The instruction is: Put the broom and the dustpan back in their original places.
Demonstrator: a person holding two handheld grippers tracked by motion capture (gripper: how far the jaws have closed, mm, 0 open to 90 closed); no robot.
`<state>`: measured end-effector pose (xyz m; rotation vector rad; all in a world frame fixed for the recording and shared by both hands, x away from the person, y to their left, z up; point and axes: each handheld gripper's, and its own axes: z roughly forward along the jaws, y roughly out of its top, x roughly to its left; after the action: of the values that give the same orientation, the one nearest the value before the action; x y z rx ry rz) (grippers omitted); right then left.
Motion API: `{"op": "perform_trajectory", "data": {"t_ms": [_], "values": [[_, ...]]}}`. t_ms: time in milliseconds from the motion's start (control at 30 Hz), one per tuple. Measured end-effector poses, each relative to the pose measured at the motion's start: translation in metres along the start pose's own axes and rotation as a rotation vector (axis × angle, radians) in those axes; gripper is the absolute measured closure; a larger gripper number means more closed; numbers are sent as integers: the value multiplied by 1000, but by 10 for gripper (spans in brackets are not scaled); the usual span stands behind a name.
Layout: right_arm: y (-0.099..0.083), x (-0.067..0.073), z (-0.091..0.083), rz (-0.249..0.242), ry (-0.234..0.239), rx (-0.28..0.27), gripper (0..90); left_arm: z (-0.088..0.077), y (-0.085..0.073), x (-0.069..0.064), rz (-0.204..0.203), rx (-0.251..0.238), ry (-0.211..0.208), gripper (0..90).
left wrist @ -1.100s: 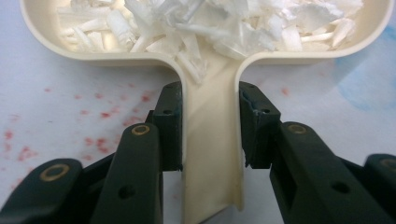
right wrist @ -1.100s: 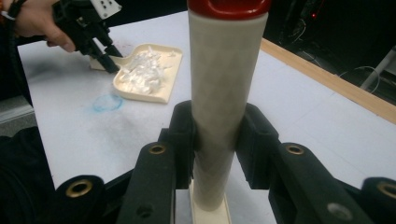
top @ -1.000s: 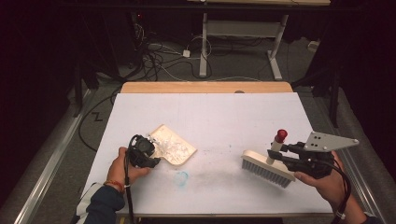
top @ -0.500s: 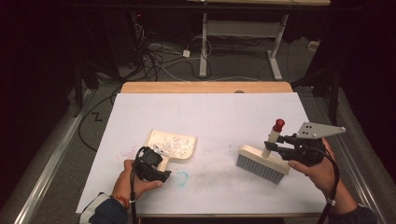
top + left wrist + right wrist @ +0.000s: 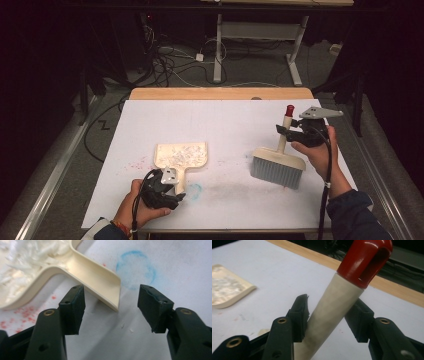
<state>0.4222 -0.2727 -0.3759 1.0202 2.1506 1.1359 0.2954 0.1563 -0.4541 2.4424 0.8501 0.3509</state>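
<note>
Dustpan (image 5: 180,155): flat on white table (image 5: 230,120), left of centre, white shreds in tray; handle end pokes between left gripper's (image 5: 111,306) jaws, no contact. Jaws just opened, let go so load stays put.
Brush (image 5: 278,166): bristles down, right of centre, handle up.
Right gripper (image 5: 329,315): jaws just opened wider, handle leans on one pad, no squeeze.

White sheet on a wooden table, cables beyond

The white sheet (image 5: 225,120) covers most of the wooden table (image 5: 220,93), leaving a bare strip along the far edge. A smudged blue ring (image 5: 136,270) and scattered red specks (image 5: 27,317) mark the sheet. Beyond the table, tangled cables (image 5: 175,62) lie on the grey floor (image 5: 250,75) near a white desk frame (image 5: 260,35).
</note>
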Motion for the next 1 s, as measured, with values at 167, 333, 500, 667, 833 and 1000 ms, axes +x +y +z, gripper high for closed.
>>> {"op": "perform_trajectory", "data": {"t_ms": [167, 333, 500, 667, 833, 1000], "values": [[0, -1, 30, -12, -56, 38, 520, -14, -2, 1, 14, -202, 72, 311], [2, 3, 57, -38, -79, 75, 478, -14, -6, 7, 9, -260, 90, 247], [1, 10, 77, -65, -110, 141, 443, -11, -9, 15, 16, -272, 134, 230], [-2, 6, 80, -71, -195, 168, 391, -10, -12, 20, 6, -298, 174, 214], [2, 5, 69, -40, -185, 86, 345, -12, -13, 21, 4, -342, 184, 210], [3, 7, 58, -25, -160, 41, 342, -10, -14, 18, 11, -320, 183, 209]]}}
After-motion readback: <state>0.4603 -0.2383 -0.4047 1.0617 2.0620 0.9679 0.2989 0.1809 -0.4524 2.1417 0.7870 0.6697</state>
